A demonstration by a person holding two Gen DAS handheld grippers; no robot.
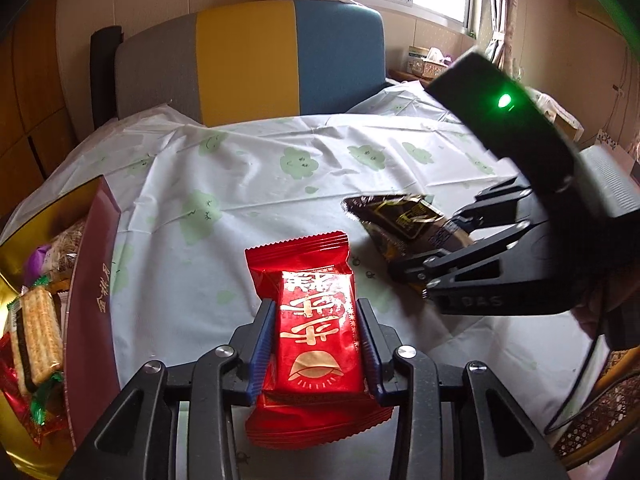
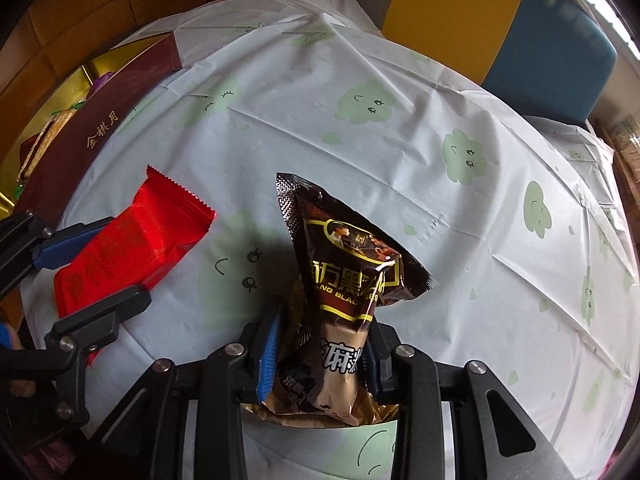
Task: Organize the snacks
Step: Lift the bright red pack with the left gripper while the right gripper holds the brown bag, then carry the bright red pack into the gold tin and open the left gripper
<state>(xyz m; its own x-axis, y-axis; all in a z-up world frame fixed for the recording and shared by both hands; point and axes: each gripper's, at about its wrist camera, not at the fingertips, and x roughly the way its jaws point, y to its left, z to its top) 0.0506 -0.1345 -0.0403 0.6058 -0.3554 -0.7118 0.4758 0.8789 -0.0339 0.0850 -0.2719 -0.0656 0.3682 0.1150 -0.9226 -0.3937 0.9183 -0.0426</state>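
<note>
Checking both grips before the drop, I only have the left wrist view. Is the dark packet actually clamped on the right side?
Observer: Yes. In the right wrist view the right gripper has its jaws pressed on the lower part of the dark packet, and the top flares out above them.
Operator: Is it off the table?
Observer: Cannot tell; its lower end is hidden behind the gripper.
Operator: How does the red packet look from there?
Observer: The red packet sits between the jaws of the left gripper, next to the box by the tablecloth edge.
</note>
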